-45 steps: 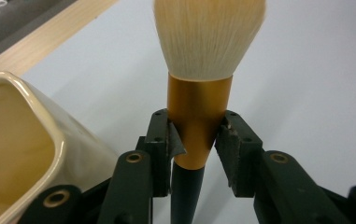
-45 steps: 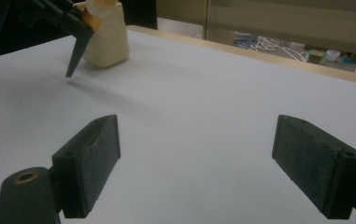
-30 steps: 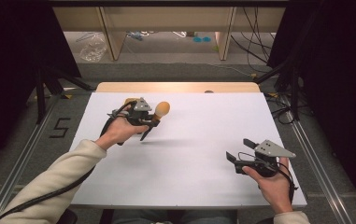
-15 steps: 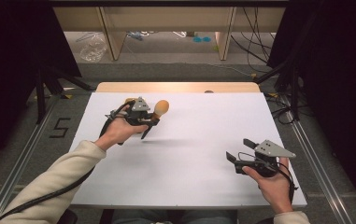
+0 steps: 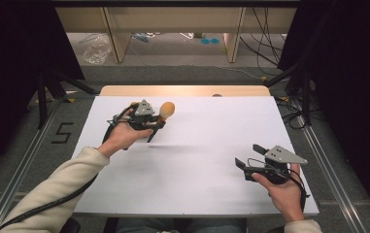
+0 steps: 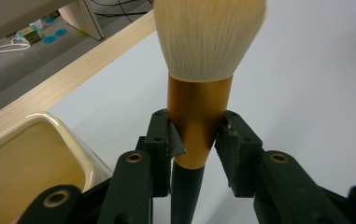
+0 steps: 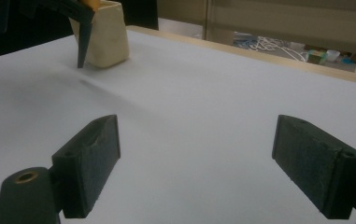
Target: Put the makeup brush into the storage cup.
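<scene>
The brush point(image 6: 199, 93) is cut off at the top edge in the left gripper view. The cup point(image 6: 31, 158) is cropped at the left there, and partly hidden by the jaws.

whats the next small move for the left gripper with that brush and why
Probably swing the makeup brush over the cream cup and tip its handle down into it: the left gripper already clamps the gold ferrule, the cup sits open just beside it, and the right gripper idles open.
</scene>
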Available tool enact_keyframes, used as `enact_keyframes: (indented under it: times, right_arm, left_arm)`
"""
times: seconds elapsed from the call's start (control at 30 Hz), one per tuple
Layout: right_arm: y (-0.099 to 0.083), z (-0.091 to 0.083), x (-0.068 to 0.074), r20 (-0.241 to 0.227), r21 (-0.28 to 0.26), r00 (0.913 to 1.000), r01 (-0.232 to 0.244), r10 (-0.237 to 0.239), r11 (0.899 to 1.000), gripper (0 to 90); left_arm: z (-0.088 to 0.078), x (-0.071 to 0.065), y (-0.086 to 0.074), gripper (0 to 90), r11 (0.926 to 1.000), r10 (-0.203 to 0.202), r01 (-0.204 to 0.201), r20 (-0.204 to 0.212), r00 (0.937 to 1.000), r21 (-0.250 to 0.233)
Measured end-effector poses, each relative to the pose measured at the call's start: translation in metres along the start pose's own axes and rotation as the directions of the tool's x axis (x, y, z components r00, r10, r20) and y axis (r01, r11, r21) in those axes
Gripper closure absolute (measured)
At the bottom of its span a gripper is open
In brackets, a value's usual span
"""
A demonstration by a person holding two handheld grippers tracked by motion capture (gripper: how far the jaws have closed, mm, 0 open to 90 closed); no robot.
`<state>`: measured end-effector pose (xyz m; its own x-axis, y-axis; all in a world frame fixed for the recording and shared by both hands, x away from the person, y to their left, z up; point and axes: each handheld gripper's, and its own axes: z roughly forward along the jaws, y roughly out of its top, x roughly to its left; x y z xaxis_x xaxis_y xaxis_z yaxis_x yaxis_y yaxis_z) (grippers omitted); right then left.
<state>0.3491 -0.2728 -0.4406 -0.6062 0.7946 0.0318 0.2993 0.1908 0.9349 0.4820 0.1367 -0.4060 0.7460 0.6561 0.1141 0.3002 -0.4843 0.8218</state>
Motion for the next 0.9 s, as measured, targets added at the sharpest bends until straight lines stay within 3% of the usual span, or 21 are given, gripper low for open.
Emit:
enact_keyframes:
  times: [0.17,0.53,0.57,0.9]
  right_arm:
    - [0.0003,-0.0009,0.0002,0.010,0.012,1.0000,-0.001,0.001,1.000,16.2]
    - [-0.0002,0.0004,0.0003,-0.002,-0.004,1.0000,0.001,-0.001,1.000,16.2]
    - [-0.0001,0.0001,0.0003,-0.001,0.001,1.0000,-0.001,0.001,1.000,16.2]
    - [0.0001,0.0001,0.0002,0.004,0.000,1.0000,0.004,-0.004,1.000,16.2]
  left_arm:
    - [-0.0008,-0.0004,-0.0003,66.7,1.0000,0.004,-0.004,0.007,1.0000,0.002]
    - [-0.0028,-0.0006,-0.0008,66.7,0.9994,-0.004,0.003,-0.005,1.0000,-0.036]
    - [-0.0015,-0.0011,-0.0018,66.7,0.9982,-0.018,0.018,-0.005,0.9998,-0.058]
    - [-0.0023,-0.0017,0.0009,66.7,0.9972,-0.023,0.023,-0.004,0.9997,-0.071]
